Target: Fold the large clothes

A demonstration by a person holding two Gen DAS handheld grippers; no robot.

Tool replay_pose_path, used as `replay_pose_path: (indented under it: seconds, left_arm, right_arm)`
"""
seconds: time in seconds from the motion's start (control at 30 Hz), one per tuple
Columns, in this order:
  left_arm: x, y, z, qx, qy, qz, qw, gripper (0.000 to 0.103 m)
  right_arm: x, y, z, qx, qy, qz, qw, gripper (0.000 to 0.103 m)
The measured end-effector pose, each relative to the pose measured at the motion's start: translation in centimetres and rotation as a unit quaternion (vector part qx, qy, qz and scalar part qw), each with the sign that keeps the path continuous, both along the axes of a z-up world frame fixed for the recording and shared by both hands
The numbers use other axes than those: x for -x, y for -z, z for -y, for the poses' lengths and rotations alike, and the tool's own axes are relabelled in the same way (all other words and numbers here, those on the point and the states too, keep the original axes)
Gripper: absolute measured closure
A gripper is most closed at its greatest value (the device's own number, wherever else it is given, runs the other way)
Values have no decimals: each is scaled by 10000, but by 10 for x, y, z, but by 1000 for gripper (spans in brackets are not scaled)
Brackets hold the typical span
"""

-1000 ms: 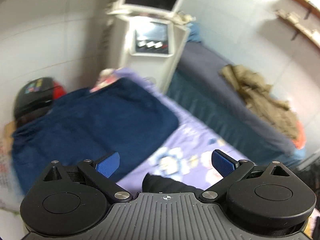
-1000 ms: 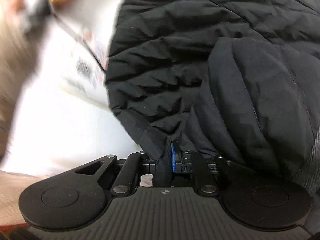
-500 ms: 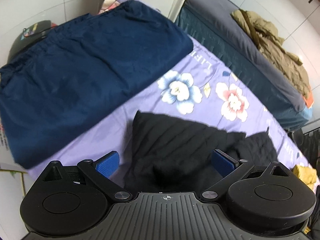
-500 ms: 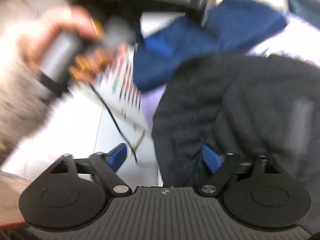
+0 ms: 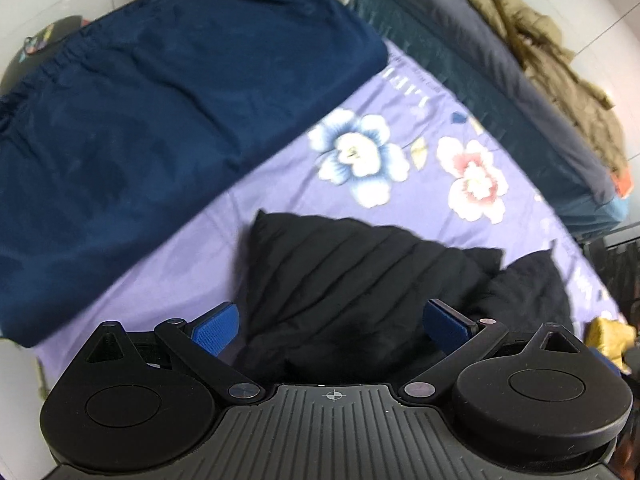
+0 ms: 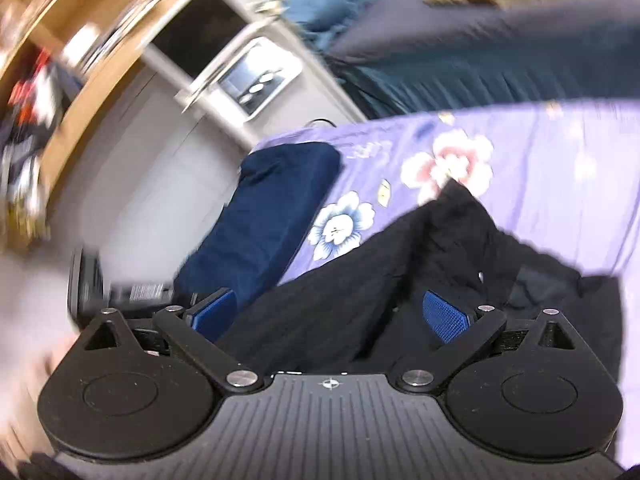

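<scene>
Hovering: both tongs hang above a bed with a lilac flower-print sheet (image 5: 280,216), nothing gripped.
Left tongs (image 5: 342,322): spread wide, released, blue pads either side of the garment without pinching it.
Right tongs (image 6: 326,314): also spread and released; this view is smeared by motion.
Task garment: a black quilted puffer jacket (image 5: 352,276) lies crumpled on the sheet at 6 o'clock in both views, a loose part bunched toward 3 o'clock.
Neighbour: a folded navy blue cloth (image 5: 160,120) sits at 10 o'clock, near the jacket but apart.
Risk, slippage: the padded fabric looks slick, so a shallow pinch may lose it.
Risk, layers: grabbing the bunch may catch several thicknesses and skew the fold.
Risk, sheet: a low bite could snag the sheet beneath.
</scene>
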State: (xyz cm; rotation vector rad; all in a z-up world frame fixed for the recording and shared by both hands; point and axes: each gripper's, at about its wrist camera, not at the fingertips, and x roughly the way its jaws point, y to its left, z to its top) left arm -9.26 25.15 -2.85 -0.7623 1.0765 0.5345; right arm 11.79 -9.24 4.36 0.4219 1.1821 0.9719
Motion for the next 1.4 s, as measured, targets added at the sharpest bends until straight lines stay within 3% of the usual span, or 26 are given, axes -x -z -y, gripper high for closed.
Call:
replay_pose_path:
  seconds: [0.1, 0.17, 0.2, 0.23, 0.3, 0.4, 0.53, 0.6, 0.7, 0.8, 0.87, 0.93, 0.97, 1.03, 1.1, 1.2, 1.3, 1.4]
  left_arm:
    - [4, 6, -7, -8, -73, -85, 9999, 0]
    - [10, 10, -16, -28, -148, -104, 9998, 0]
    - [12, 13, -21, -28, -184, -161, 9997, 0]
    - [14, 18, -27, -7, -221, -239, 9995, 0]
    - [17, 26, -36, 58, -254, -295, 9992, 0]
    - [16, 44, -46, 290, -256, -308, 9988, 0]
    - [7, 62, -42, 558, -114, -270, 9980, 0]
    - [-3, 67, -36, 613, 32, -196, 9979, 0]
    - [-22, 73, -23, 605, 297, -202, 9975, 0]
    - [-44, 77, -11, 345, 566, -411, 9970, 0]
    - [-52, 68, -6, 152, 661, -359, 9971, 0]
    - [-60, 55, -5, 40, 803, -143, 9967, 0]
    - [-66, 49, -6, 9, 878, -78, 9961, 0]
    - [-80, 42, -10, -67, 1058, -15, 9944, 0]
    - [-92, 31, -13, -462, 1337, 149, 9898, 0]
    - [-106, 9, -21, -940, 1362, 569, 9846, 0]
    - [-133, 20, -29, -504, 1843, 1065, 9758, 0]
    - [-179, 74, -30, 393, 2389, 479, 9691, 0]
  right_arm:
    - [-7, 37, -4, 57, 21, -626, 9980, 21]
    - [1, 48, -22, 37, -178, -779, 9968, 30]
    - [6, 48, -29, 8, -339, -765, 9965, 44]
    - [12, 41, -35, -23, -543, -734, 9958, 65]
    - [24, 31, -37, -74, -1118, -647, 9916, 86]
    - [58, 16, -22, 145, -2315, -315, 9722, 93]
    - [115, 42, 25, 1152, -3284, -307, 9370, 94]
    - [131, 61, 51, 1510, -3171, -642, 9341, 94]
    - [145, 75, 79, 1754, -2646, -1001, 9430, 92]
    - [153, 57, 84, 1765, -2315, -845, 9529, 87]
    - [152, 29, 84, 1838, -2199, -346, 9574, 70]
    - [141, 9, 91, 1794, -2084, -24, 9614, 34]
    - [136, -7, 98, 1712, -1967, 145, 9653, 26]
    - [120, -34, 114, 1479, -1725, 340, 9732, 22]
    - [97, -51, 133, 1288, -1307, 442, 9820, 21]
    - [59, -56, 165, 1196, -213, 497, 9913, 18]
    - [27, -40, 188, 910, 871, 306, 9916, 12]
    - [-1, 10, 199, 366, 1815, -612, 9808, 9]
